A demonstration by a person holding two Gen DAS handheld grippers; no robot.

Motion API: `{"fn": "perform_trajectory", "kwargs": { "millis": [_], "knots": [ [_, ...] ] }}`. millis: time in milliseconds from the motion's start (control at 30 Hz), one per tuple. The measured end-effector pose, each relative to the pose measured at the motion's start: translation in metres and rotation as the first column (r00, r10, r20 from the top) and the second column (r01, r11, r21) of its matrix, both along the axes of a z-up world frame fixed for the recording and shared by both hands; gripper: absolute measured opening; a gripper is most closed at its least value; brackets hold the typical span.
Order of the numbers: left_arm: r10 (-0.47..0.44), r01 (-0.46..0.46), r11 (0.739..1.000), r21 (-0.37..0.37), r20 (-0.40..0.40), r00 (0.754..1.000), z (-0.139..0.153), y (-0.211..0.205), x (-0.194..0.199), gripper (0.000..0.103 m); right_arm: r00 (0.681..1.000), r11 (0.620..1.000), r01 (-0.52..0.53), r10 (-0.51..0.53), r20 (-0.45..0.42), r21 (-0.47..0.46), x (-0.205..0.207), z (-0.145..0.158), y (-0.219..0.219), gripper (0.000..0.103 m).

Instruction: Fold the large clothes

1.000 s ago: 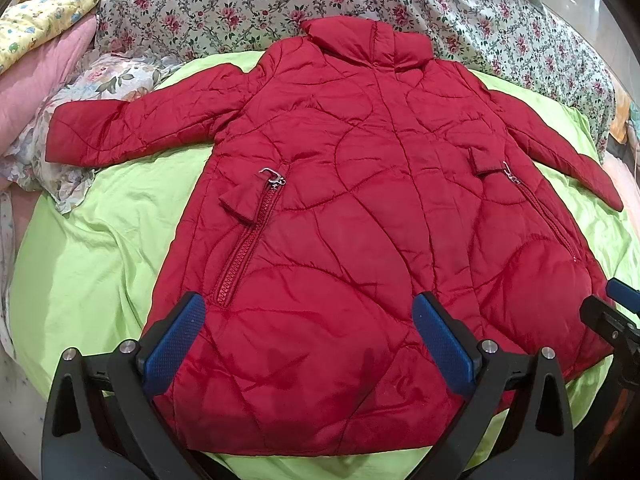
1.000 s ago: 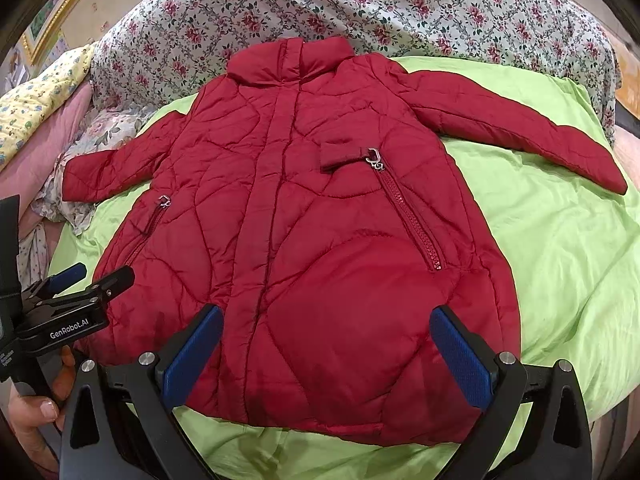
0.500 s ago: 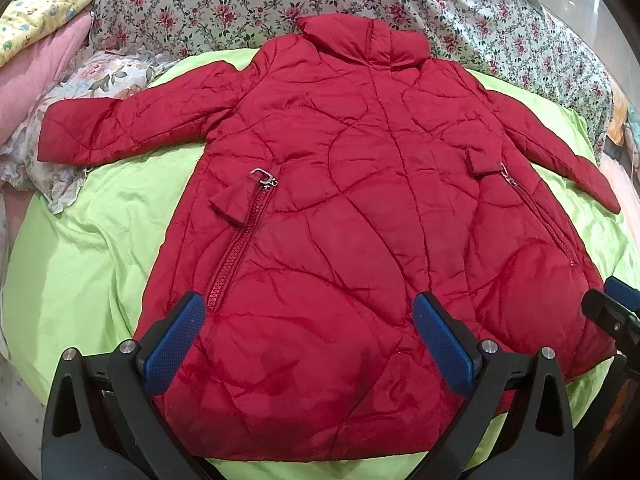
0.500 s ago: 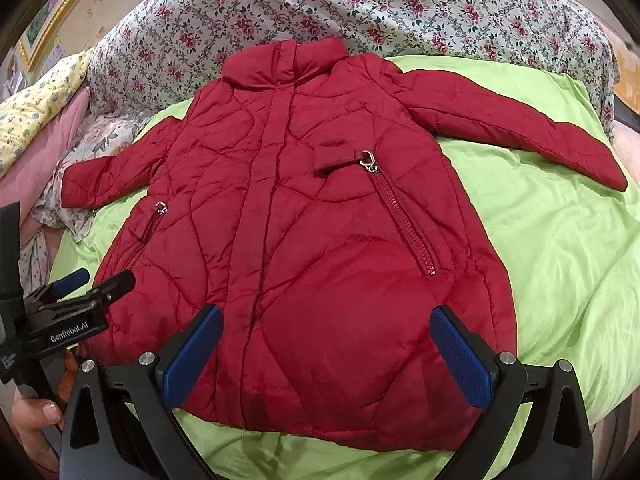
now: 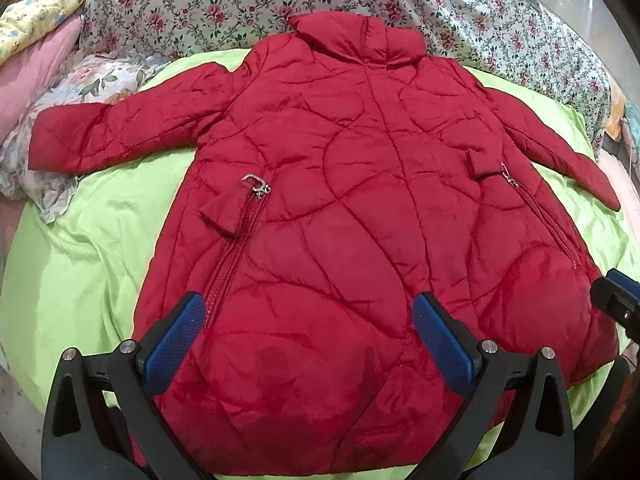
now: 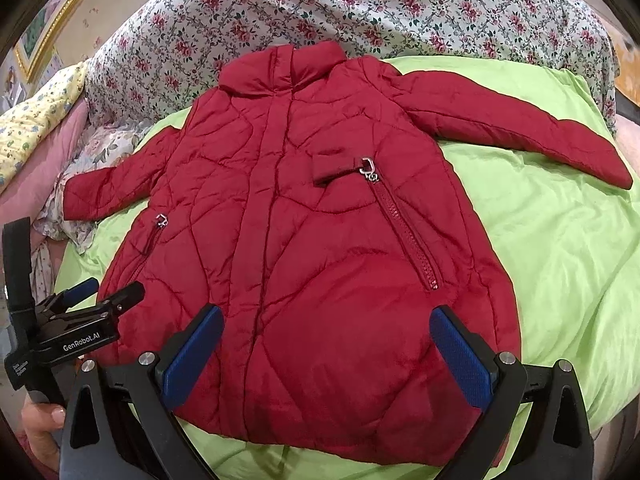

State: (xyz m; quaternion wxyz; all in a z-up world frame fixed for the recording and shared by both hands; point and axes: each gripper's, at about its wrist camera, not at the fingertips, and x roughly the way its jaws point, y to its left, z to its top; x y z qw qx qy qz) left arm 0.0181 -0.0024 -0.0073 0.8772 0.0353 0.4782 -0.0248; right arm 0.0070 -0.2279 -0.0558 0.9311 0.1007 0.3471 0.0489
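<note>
A red quilted jacket (image 5: 360, 220) (image 6: 320, 240) lies flat and face up on a lime green sheet (image 5: 80, 272) (image 6: 560, 260), collar at the far end, both sleeves spread outward. My left gripper (image 5: 308, 344) hovers open above the hem's left half, nothing between its blue pads. My right gripper (image 6: 328, 356) stands open over the hem's right half, also empty. The left gripper shows in the right wrist view at the lower left (image 6: 96, 300), beside the jacket's left hem corner, held by a hand (image 6: 40, 424).
A floral quilt (image 5: 440, 12) (image 6: 360, 4) is bunched behind the collar. Pink and yellow bedding (image 5: 28, 56) sits at the far left, with a pale flowered cloth (image 5: 80, 84) under the left sleeve cuff. Green sheet lies bare on both sides of the jacket.
Both grippers have drawn back slightly toward the hem, so more green sheet shows below the jacket. The jacket itself lies as before.
</note>
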Motion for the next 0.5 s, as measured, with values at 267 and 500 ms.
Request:
{"fn": "perform_trajectory", "kwargs": {
  "millis": [267,500],
  "knots": [
    [0.006,-0.006,1.0,-0.027,0.012,1.0,0.002,0.004,0.02,0.103,0.992,0.992,0.101,-0.106,0.075,0.074,0.004,0.014,-0.054,0.103],
    [0.006,-0.004,0.999,-0.032,0.049,0.999,0.003,0.007,0.042,0.103,0.963,0.966,0.235,-0.247,0.112,0.111,0.019,0.021,-0.128,0.102]
  ]
}}
